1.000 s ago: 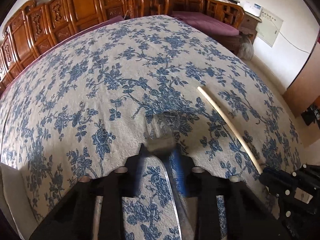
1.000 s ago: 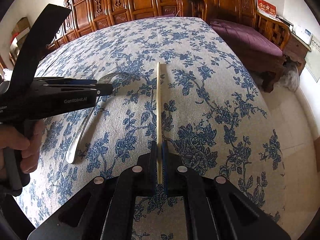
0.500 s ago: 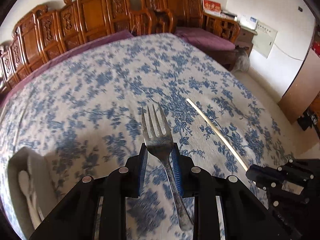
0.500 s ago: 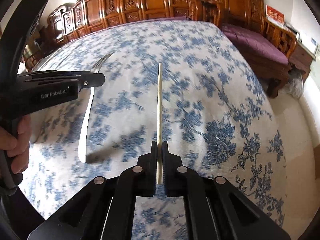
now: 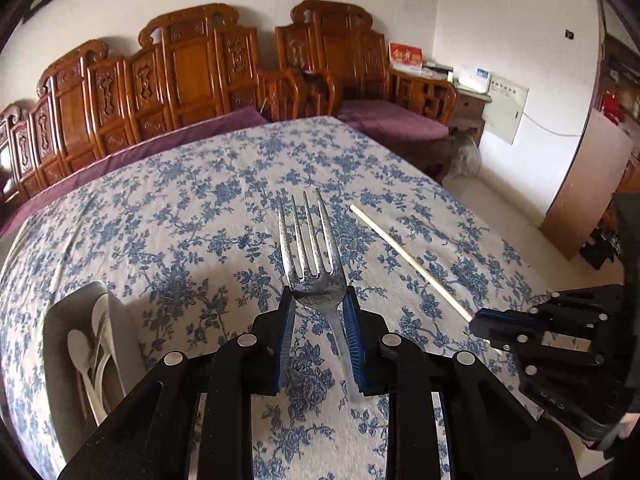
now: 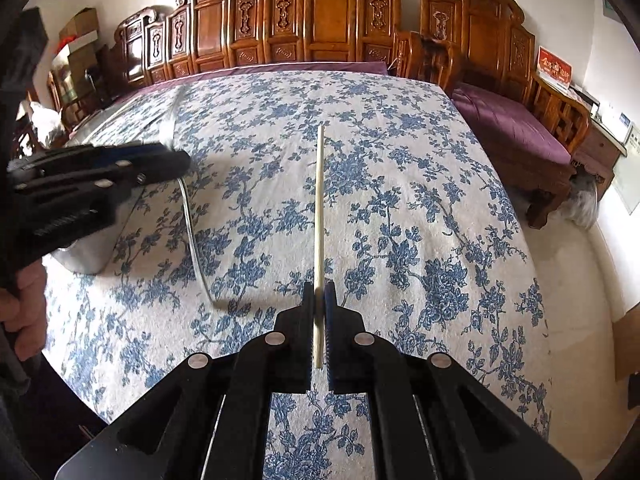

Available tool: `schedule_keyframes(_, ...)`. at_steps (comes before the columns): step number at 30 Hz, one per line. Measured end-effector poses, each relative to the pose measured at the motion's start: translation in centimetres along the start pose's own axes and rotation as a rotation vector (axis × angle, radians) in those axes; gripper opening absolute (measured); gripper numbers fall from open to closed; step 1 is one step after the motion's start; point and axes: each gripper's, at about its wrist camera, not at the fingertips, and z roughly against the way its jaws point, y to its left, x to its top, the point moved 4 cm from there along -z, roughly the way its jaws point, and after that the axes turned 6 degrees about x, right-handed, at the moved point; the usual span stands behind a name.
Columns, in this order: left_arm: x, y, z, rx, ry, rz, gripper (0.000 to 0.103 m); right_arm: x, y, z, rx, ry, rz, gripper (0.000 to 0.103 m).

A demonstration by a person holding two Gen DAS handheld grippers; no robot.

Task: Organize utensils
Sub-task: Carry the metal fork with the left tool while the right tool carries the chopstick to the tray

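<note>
My left gripper [image 5: 318, 300] is shut on a metal fork [image 5: 308, 256] at the neck, tines pointing forward, held above the blue-flowered tablecloth [image 5: 200, 220]. The right wrist view shows that left gripper [image 6: 178, 160] at the left, with the fork's handle [image 6: 194, 248] hanging below it. My right gripper [image 6: 319, 292] is shut on a pale wooden chopstick [image 6: 319, 200] that sticks straight ahead over the cloth. In the left wrist view the right gripper [image 5: 480, 318] sits at the right with the chopstick [image 5: 404, 256] slanting up-left from it.
A pale tray [image 5: 54, 320] holding white spoons [image 5: 76, 344] lies on the cloth at lower left, and shows as a grey tray [image 6: 88, 258] under the left gripper. Carved wooden benches [image 6: 332, 20] with purple cushions [image 6: 512, 128] ring the table. Bare floor [image 5: 520, 224] lies to the right.
Both grippers have lifted off the cloth, the left with the fork and the right with the chopstick. The left view has tilted up, and the tray with spoons has come into sight.
</note>
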Motion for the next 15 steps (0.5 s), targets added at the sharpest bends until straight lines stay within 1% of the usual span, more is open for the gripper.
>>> schedule_keyframes(4, -0.5, 0.4, 1.6, 0.007, -0.034, 0.016, 0.023, 0.1, 0.3, -0.1, 0.006, -0.005, 0.005, 0.006)
schedule_keyframes(10, -0.2, 1.5, 3.5, 0.028, -0.067, 0.035, 0.023, 0.5, 1.1, 0.7, 0.019, -0.03, 0.016, 0.006)
schedule_keyframes(15, 0.2, 3.0, 5.5, 0.044, -0.079, 0.058, 0.023, 1.1, 2.8, 1.6, 0.044, -0.055, 0.036, 0.006)
